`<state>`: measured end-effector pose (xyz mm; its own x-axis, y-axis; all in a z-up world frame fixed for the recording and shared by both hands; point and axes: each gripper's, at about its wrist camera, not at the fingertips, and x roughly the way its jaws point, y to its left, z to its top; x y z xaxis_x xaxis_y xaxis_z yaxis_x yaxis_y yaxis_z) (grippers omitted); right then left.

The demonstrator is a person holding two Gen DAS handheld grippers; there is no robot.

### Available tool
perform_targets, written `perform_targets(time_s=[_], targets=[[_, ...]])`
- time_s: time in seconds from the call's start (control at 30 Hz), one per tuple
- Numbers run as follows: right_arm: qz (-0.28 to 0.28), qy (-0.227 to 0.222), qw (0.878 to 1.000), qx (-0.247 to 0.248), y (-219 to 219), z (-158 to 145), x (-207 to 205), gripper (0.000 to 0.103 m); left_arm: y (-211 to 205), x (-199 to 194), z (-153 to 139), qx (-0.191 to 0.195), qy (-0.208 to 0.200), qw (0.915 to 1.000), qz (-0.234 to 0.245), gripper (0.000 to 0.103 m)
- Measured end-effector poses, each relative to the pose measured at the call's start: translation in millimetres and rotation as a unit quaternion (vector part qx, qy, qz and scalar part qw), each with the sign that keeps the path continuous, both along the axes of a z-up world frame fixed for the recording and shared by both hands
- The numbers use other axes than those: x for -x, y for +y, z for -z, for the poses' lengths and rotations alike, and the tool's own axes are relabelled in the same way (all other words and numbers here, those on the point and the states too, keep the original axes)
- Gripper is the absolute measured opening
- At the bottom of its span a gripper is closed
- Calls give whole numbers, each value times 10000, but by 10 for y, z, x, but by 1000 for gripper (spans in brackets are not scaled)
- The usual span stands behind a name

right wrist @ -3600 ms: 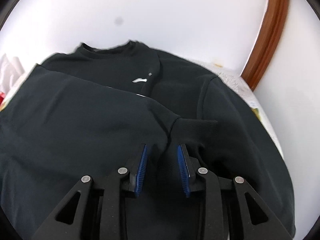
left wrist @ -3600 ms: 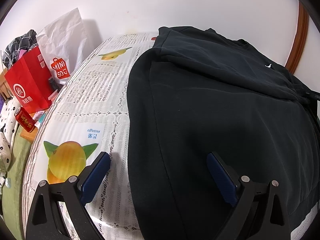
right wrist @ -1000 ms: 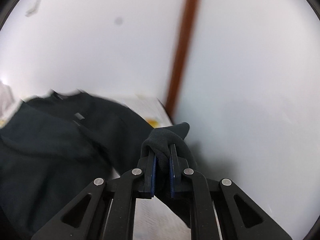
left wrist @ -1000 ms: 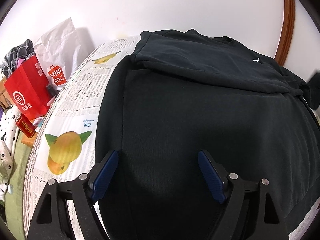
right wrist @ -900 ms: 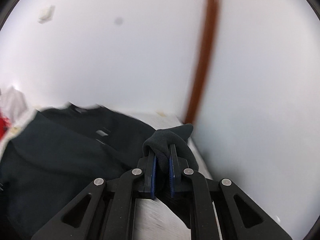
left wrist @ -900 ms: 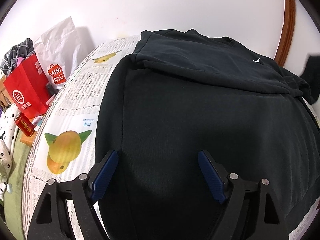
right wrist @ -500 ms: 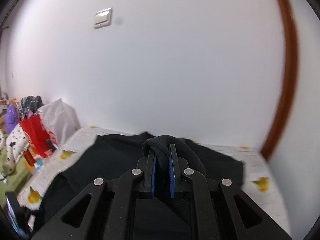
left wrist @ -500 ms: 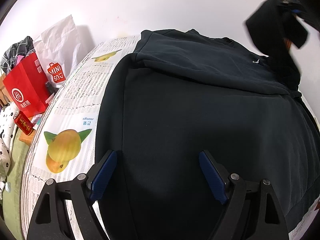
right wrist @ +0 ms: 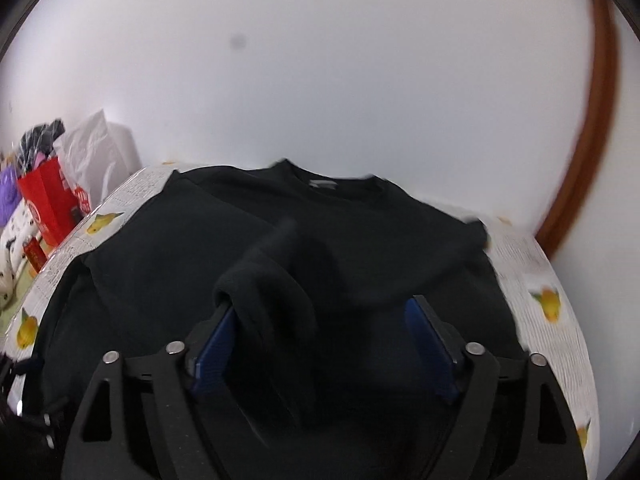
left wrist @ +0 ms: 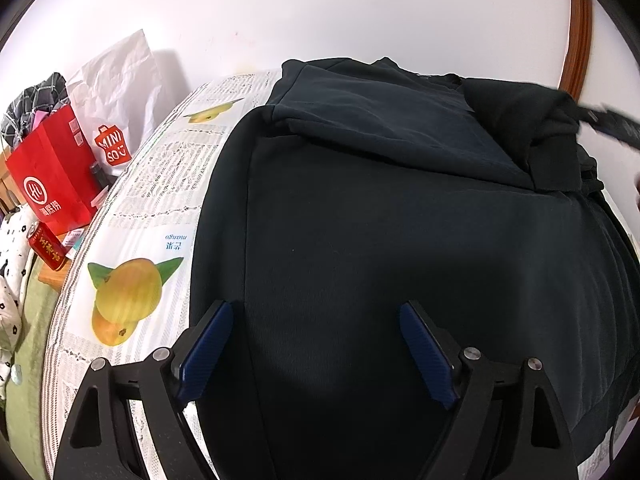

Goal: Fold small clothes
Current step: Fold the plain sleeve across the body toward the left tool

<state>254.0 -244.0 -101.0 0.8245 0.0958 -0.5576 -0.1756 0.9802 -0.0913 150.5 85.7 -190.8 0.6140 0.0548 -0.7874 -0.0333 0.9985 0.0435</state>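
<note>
A black sweatshirt [left wrist: 400, 240] lies spread on a table with a lemon-print cloth [left wrist: 160, 184]. One sleeve is folded across its chest. My left gripper [left wrist: 316, 344] is open and empty, low over the sweatshirt's near left part. My right gripper [right wrist: 324, 336] is open above the sweatshirt [right wrist: 360, 232]. The black sleeve cuff [right wrist: 260, 284] drapes over its left finger and hangs loose between the jaws. In the left wrist view the right gripper shows blurred at the far right edge [left wrist: 608, 128], next to the folded-over sleeve [left wrist: 532, 128].
A red paper bag [left wrist: 52, 176], a white Miniso bag [left wrist: 116, 92] and a red can [left wrist: 46, 248] stand left of the table. A white wall is behind the table. A brown wooden frame [left wrist: 580, 36] is at the back right.
My right gripper carried the sleeve up and across over the sweatshirt's chest, came down, and opened, letting go of the cuff. My left gripper has stayed open in place.
</note>
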Motion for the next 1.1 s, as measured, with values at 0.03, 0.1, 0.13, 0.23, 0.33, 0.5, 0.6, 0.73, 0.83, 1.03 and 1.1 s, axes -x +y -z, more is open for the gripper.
perform_targets(time_s=[0.03,0.1,0.13,0.23,0.33,0.5,0.6,0.73,0.83,1.03,1.1], targets=[[116,-10,9999,-42,-130,36,58,85,-8,-2,2,-13,1,10000,-1,86],[421,54,9989,-191,-419,117,159,85,-23,-3,3,-50,7,10000,1,86],[469,103,9984,-294,-528,150,196,85,-33,-9,3,-72,7,10000,2,86],[467,307,9971,-517,-804,186,315,85,-56,-9,0,-132,1,9999,-10,87],[405,186,9978,-493,-977,171,471,85,-71,5,-12,-154,-4,9999,3,87],[574,385,9973,-255,-1185,345,359,63,-258,9,-153,-410,11,9988,260,86],[508,779,9946,-460,-1269,451,143,21,-430,-10,-327,-457,-97,9982,369,86],[278,938,9922,-766,-1289,492,-145,21,-696,-125,-525,-350,-246,9972,609,86],[453,995,9917,-670,-1286,555,-338,21,-943,-284,-585,-373,-353,9959,739,86],[632,940,9919,-571,-1336,741,-469,19,-1435,-655,-500,-307,-260,9923,1172,86],[628,958,9921,-514,-1359,799,-482,18,-1624,-785,-449,-363,-229,9905,1307,86]])
